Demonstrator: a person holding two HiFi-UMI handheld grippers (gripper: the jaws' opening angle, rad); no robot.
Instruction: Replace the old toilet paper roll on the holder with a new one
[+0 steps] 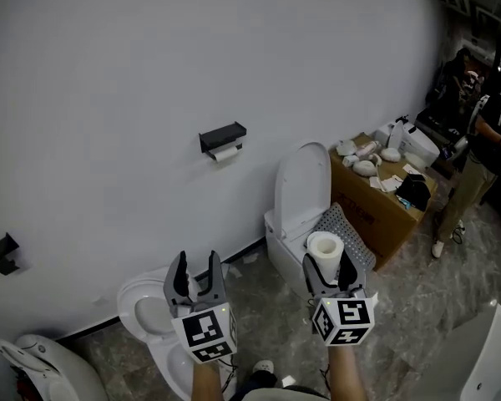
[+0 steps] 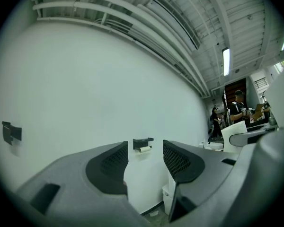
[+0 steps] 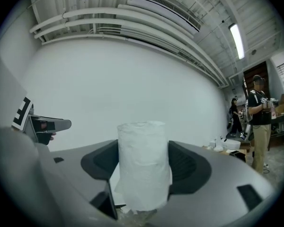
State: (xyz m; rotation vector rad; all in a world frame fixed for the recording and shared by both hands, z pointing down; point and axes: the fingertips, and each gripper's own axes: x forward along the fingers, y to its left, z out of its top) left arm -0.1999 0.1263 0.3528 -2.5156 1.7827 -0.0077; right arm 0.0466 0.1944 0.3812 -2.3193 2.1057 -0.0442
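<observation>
1. High view down onto a plain white wall (image 1: 108,90). Fixed to it, a black holder (image 1: 222,134); just under its shelf, the old toilet paper roll (image 1: 226,152), thin and pale, not yet removed.
2. Clamped in the right gripper (image 1: 327,263): a new roll (image 1: 325,246), full and white, standing on end, with a pad pressed against each side.
3. Beside it, the left gripper (image 1: 195,266), jaws spread wide, nothing between them.
4. Both grippers level, pointing toward the wall, well apart from the holder.
5. The relation to watch: holder ahead and higher up the wall in the head view, somewhat nearer the left gripper's line than the right's. In the left gripper view, framed squarely in the gap between the open jaws. Judged the better-placed hand for pulling the old roll off.
6. Long axes at odds: old roll lying level along the wall, new roll upright. Probably a quarter turn needed before seating on the holder.
7. Below and right of the holder, a white toilet (image 1: 299,203) with lid raised; further right, a cardboard box (image 1: 384,211) with small items on top, and people (image 1: 484,140) standing at the edge.
</observation>
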